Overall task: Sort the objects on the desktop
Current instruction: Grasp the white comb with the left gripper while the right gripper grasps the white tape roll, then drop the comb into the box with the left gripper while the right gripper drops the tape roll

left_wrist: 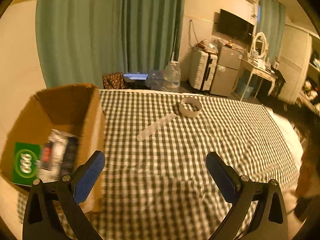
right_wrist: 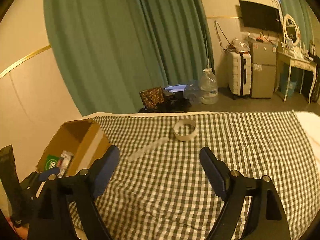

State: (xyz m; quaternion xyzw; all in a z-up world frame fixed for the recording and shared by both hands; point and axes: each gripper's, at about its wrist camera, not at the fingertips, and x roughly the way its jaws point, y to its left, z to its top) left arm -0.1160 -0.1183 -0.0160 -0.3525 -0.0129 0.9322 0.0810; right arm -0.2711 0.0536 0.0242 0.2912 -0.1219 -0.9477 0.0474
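On the checked cloth (left_wrist: 220, 132) lie a white tape roll (left_wrist: 190, 107) (right_wrist: 185, 132) near the far edge and a pale translucent stick (left_wrist: 156, 127) (right_wrist: 148, 149) just in front of it. An open cardboard box (left_wrist: 60, 124) (right_wrist: 80, 146) stands at the left, holding a green packet (left_wrist: 25, 163) (right_wrist: 51, 164) and a dark blurred pack (left_wrist: 58, 156). My left gripper (left_wrist: 155, 160) is open and empty, over the cloth beside the box's right wall. My right gripper (right_wrist: 159, 156) is open and empty, short of the stick. Part of the left gripper (right_wrist: 30, 182) shows at the lower left of the right wrist view.
Beyond the table's far edge are a green curtain (left_wrist: 110, 30), a large water bottle (left_wrist: 172, 76), dark bags on the floor (right_wrist: 160, 100), a white suitcase (left_wrist: 203, 70), a small fridge (left_wrist: 228, 70) and a dressing table (right_wrist: 296, 64). White bedding (right_wrist: 310, 124) borders the cloth at right.
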